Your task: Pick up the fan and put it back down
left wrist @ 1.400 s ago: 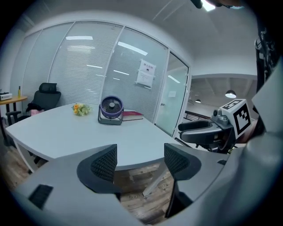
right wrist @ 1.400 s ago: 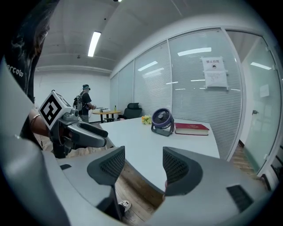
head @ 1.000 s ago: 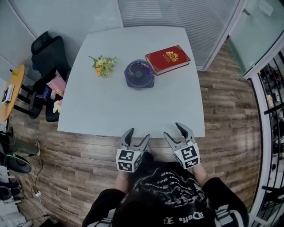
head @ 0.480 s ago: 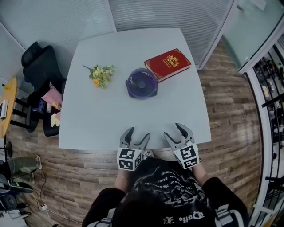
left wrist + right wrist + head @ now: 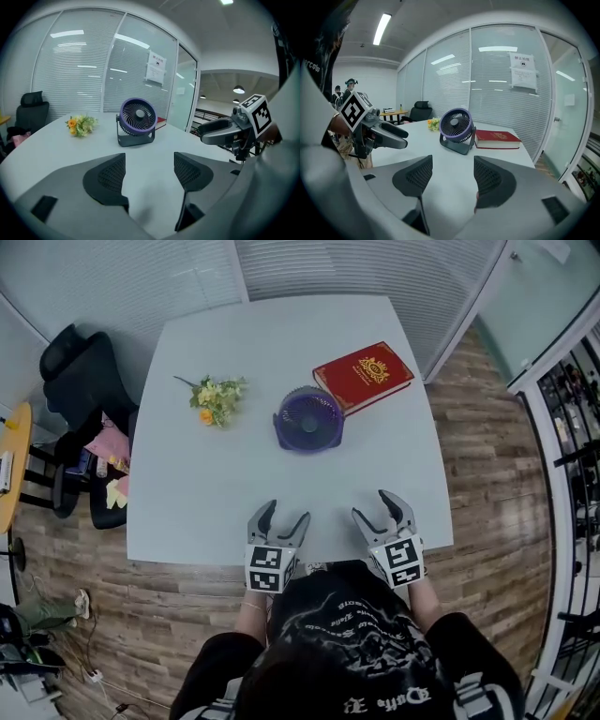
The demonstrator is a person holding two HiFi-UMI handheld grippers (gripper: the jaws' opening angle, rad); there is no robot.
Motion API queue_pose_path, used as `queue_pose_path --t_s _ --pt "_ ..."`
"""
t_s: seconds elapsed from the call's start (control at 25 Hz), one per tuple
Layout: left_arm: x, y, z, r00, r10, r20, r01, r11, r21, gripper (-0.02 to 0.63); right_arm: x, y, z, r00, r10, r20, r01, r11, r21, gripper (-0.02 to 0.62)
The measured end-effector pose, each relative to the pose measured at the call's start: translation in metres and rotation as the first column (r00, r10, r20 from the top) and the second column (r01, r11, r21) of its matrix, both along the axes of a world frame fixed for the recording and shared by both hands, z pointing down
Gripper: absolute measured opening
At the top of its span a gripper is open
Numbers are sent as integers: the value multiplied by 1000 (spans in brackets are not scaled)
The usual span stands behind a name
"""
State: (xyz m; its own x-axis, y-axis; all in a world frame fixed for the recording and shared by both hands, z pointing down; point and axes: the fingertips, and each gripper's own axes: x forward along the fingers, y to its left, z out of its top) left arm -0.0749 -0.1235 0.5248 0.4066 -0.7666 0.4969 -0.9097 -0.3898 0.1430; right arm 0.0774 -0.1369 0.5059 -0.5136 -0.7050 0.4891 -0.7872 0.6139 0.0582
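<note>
A small purple fan (image 5: 308,418) on a dark stand sits upright in the middle of the white table (image 5: 197,512); it also shows in the left gripper view (image 5: 137,121) and the right gripper view (image 5: 457,127). My left gripper (image 5: 279,518) hovers over the table's near edge, jaws open and empty (image 5: 147,171). My right gripper (image 5: 386,509) is beside it, also open with nothing between its fingers (image 5: 450,176). Both point toward the fan from well short of it.
A red book (image 5: 364,377) lies just right of and behind the fan. A bunch of yellow flowers (image 5: 212,396) lies to its left. A black office chair (image 5: 80,381) stands off the table's left side. Glass walls with blinds stand behind the table.
Both grippers have come forward over the table's near edge, toward the fan. Their jaws stay as wide as before. The fan, book and flowers have not moved on the table.
</note>
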Motion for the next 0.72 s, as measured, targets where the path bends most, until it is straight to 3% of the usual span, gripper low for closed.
queue_pose_path --t_s 0.44,0.72 --pt "-18 -55 6 997 -21 76 23 999 -25 334 -2 -65 5 1000 4 -3 -4 1000 -16 272" --pt "-28 -92 16 991 -19 135 23 999 -30 334 -16 -113 4 997 -66 -47 67 998 13 270"
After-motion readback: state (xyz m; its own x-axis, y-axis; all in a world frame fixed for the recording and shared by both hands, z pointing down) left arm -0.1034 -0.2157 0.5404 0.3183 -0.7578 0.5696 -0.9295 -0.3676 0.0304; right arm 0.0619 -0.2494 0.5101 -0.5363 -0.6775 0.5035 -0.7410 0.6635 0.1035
